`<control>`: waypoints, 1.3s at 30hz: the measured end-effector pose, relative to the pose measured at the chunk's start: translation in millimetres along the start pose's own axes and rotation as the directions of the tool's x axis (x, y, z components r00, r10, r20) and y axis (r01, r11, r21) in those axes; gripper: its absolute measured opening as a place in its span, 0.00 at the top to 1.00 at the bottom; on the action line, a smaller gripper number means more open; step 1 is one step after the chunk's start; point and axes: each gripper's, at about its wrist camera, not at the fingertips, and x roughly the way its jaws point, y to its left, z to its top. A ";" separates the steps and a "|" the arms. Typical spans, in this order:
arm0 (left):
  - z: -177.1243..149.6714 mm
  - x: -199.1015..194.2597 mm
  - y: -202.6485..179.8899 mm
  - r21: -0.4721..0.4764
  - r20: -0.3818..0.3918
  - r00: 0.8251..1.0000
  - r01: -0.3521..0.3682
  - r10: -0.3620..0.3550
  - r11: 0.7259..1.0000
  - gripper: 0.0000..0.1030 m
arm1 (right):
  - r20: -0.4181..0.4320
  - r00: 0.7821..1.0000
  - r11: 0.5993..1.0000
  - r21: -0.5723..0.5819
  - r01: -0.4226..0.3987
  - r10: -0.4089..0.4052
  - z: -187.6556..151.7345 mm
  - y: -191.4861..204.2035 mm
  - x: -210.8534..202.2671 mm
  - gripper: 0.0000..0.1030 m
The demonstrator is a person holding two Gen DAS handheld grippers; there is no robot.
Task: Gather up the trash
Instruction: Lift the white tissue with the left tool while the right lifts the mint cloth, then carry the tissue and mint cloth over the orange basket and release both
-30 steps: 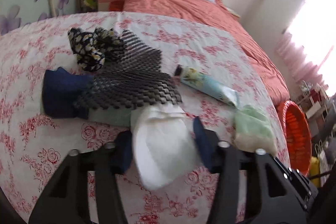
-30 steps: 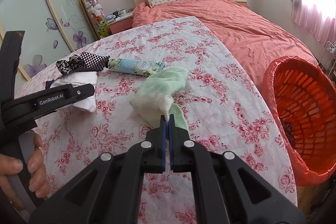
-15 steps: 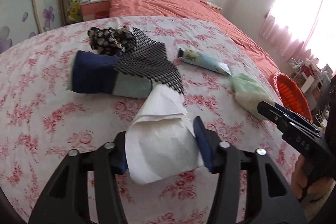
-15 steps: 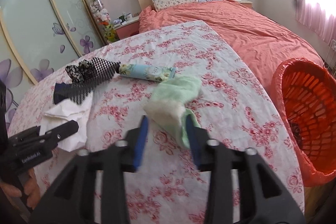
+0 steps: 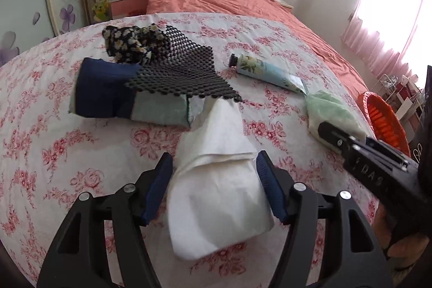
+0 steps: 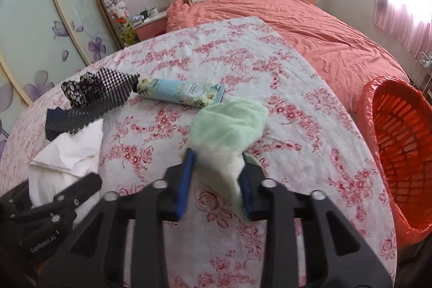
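Right, both claws are down over soft trash on the floral tablecloth (image 5: pixel 54 104). In the left wrist view the left gripper (image 5: pixel 214 180) stands wide, its blue pads either side of the white crumpled paper (image 5: pixel 216 180) at lower centre; the paper fills the gap, but I cannot tell whether the pads touch it. It looks like a straddle before the squeeze, lined up along the paper's length so the jaws can close across its bulk.

Over in the right wrist view the right gripper (image 6: pixel 216 174) is parted more narrowly, around the near tail of the pale green cloth (image 6: pixel 229 126) at centre frame; the cloth sits between the pads, clamp not confirmed. Taking it by the near end makes sense, since that is the part that reaches the claw.

The orange basket (image 6: pixel 399 161), lined with an orange bag, waits at the right edge, just off the table, surely the drop point.

Untouched in the upper left of that view: the hand cream tube (image 6: pixel 181 92), the black mesh mat (image 6: pixel 108 96) overlapping a daisy-print fabric (image 6: pixel 73 91) and a navy cloth (image 5: pixel 102 88). Early days, I'd say.
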 end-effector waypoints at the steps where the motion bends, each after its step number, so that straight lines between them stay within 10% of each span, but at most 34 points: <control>1: 0.5 0.2 -0.3 -0.001 0.003 1.000 0.008 -0.008 1.000 0.50 | 0.005 1.000 1.000 -0.002 0.001 -0.001 -0.2 0.4 -1.2 0.83; 5: -1.1 -3.4 -0.4 0.016 -0.008 0.999 0.047 -0.047 0.999 0.64 | 0.007 1.000 1.000 -0.030 0.010 -0.009 -5.5 -0.6 -8.6 0.89; 39: -17.5 -8.6 -8.5 0.045 0.036 0.999 0.015 -0.017 0.999 0.61 | -0.006 1.000 1.000 0.001 -0.002 0.002 -16.4 -22.9 -16.0 0.88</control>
